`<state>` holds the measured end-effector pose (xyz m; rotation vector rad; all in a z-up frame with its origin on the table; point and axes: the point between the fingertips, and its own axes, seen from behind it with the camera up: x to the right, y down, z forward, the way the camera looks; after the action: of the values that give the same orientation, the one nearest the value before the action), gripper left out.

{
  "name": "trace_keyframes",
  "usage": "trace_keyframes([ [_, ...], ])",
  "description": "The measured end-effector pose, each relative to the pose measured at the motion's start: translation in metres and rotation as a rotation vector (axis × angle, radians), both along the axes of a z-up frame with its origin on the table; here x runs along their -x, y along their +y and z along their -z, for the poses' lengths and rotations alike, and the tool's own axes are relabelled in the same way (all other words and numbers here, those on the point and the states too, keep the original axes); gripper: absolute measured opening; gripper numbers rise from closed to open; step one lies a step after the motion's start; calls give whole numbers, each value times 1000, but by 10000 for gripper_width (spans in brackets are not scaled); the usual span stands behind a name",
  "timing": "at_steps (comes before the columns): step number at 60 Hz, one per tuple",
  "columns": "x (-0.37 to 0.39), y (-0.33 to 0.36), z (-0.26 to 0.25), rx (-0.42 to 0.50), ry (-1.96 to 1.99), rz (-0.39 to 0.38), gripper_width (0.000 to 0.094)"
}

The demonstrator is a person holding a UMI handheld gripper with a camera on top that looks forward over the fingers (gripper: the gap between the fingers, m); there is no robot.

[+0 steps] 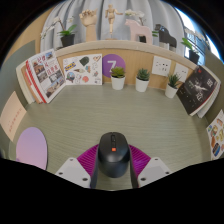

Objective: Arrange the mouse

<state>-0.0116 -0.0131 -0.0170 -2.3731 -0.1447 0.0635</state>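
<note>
A black computer mouse (112, 152) with a small orange mark on its top sits between the two fingers of my gripper (112, 160). The magenta pads (88, 157) press against its left and right sides with no gap showing. The mouse points away from me, over the grey-green tabletop (110, 110). I cannot tell whether it rests on the table or is lifted off it. A pale lilac oval mat (32, 146) lies on the table to the left of the fingers.
Three small potted plants (143, 78) stand in a row at the far side. Picture boards and open books (45, 75) lean along the left, far and right edges. A purple disc (112, 65) stands behind the left plant.
</note>
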Motion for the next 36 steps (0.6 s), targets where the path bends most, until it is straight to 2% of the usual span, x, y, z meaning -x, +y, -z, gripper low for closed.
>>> trace_keyframes([
  [10,1,0,3,63,-17,-10,368],
  [19,3,7,3,140,-46,7,365],
  [27,7,16,-2,208,-60,72,363],
  [32,18,24,-26,181,-30,127,366],
  [36,31,33,-68,88,-19,177,367],
])
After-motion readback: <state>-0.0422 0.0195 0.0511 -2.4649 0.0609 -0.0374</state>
